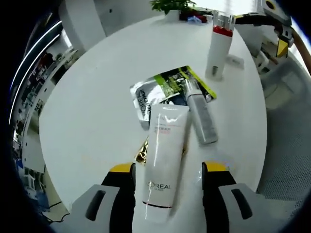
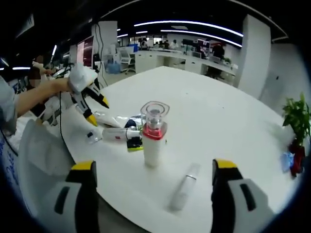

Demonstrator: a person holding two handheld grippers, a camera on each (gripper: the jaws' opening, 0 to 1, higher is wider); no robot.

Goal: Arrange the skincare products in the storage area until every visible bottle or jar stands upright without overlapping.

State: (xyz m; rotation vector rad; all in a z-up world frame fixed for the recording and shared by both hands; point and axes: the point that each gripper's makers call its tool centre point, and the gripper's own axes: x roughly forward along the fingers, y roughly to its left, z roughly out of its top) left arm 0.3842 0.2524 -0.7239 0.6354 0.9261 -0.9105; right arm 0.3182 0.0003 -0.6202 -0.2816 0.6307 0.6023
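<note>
A white L'Oreal tube (image 1: 163, 155) lies flat on the round white table (image 1: 87, 111), between the jaws of my open left gripper (image 1: 168, 174) with a gap on each side. Beside it lie a grey bottle (image 1: 201, 114) and silver and green sachets (image 1: 163, 87), overlapping. A white bottle with a red band and clear cap (image 1: 219, 46) stands upright farther off. In the right gripper view that bottle (image 2: 154, 136) stands just ahead of my open right gripper (image 2: 153, 165), with a small white tube (image 2: 184, 191) lying to its right. A hand holds the left gripper (image 2: 92, 104) above the lying products (image 2: 114, 132).
A potted plant (image 1: 170, 6) and a blue item (image 2: 286, 162) sit at the table's far edge. Something gold (image 1: 142, 151) peeks from under the L'Oreal tube. The person's arm (image 2: 34, 97) reaches in from the left. Office desks fill the background.
</note>
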